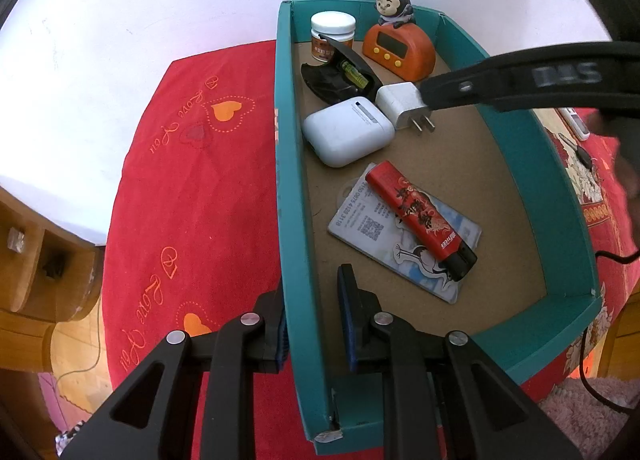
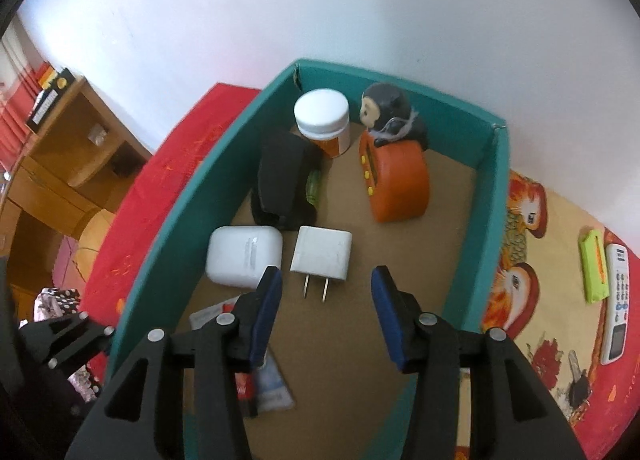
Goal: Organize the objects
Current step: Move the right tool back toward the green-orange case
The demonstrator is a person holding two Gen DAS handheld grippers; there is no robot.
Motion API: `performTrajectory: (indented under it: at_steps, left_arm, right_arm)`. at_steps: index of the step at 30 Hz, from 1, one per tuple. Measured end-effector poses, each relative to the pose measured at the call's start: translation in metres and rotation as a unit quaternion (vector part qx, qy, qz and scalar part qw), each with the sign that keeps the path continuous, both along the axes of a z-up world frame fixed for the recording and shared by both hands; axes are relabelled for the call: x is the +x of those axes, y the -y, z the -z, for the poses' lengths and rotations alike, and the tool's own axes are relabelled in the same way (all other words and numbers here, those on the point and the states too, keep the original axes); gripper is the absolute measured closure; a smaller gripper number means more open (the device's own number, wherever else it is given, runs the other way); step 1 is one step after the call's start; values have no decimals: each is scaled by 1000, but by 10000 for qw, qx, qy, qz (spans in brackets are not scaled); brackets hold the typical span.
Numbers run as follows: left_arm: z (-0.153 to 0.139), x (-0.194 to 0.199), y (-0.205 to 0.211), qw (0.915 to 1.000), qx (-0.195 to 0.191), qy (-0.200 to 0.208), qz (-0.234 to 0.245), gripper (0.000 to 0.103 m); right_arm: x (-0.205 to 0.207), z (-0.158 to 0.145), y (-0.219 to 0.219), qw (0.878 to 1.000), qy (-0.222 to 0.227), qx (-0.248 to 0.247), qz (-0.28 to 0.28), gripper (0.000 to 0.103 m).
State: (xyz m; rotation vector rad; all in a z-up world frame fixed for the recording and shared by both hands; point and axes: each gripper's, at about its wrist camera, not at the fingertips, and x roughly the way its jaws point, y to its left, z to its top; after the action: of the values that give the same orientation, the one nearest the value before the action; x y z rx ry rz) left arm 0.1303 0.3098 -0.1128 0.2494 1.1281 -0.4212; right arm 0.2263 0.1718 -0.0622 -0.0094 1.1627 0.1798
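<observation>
A teal cardboard box [image 1: 289, 148] stands on a red cloth. My left gripper [image 1: 310, 300] is shut on the box's near left wall, one finger outside and one inside. In the box lie a white charger plug [image 2: 322, 256], a white earbuds case [image 2: 244, 256], a red lighter [image 1: 420, 220] on a card [image 1: 360, 220], an open black case [image 1: 340, 76], a white-lidded jar [image 1: 333, 32] and an orange timer [image 2: 396, 184] with a figurine on top. My right gripper [image 2: 327, 280] hangs open just above the plug's prongs, its pads clear of the plug.
Right of the box, on the patterned cloth, lie a white remote [image 2: 616, 300], a green pack [image 2: 594, 264] and a black key [image 1: 582, 154]. A black cable [image 1: 600, 380] runs at the near right. A wooden shelf [image 2: 80, 132] stands at the left, a white wall behind.
</observation>
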Motion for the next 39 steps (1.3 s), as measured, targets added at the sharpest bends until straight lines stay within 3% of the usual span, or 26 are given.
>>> performTrajectory:
  at_steps: [7,13,22,28,39]
  left_arm:
    - [0,0,-1,10000,-3,-5,6,83]
    - [0,0,-2,10000,-2,0,13,83]
    - [1,0,-2,10000,-2,0,7,83]
    - [1,0,-3,10000,7,21,-1,83]
    - [1,-4,-3,10000,16,40,-48,83]
  right_arm:
    - [-23,-29,14,9997,211,109,-72,56]
    - [-43,-39,54,9992,289,95,278,56]
    - [-56,-18,142,9913,54,-129,1312,56]
    - [-45,-8,176,9886,57,-565,1393,56]
    - [-8,14,218,9863,-6,-876,1396,56]
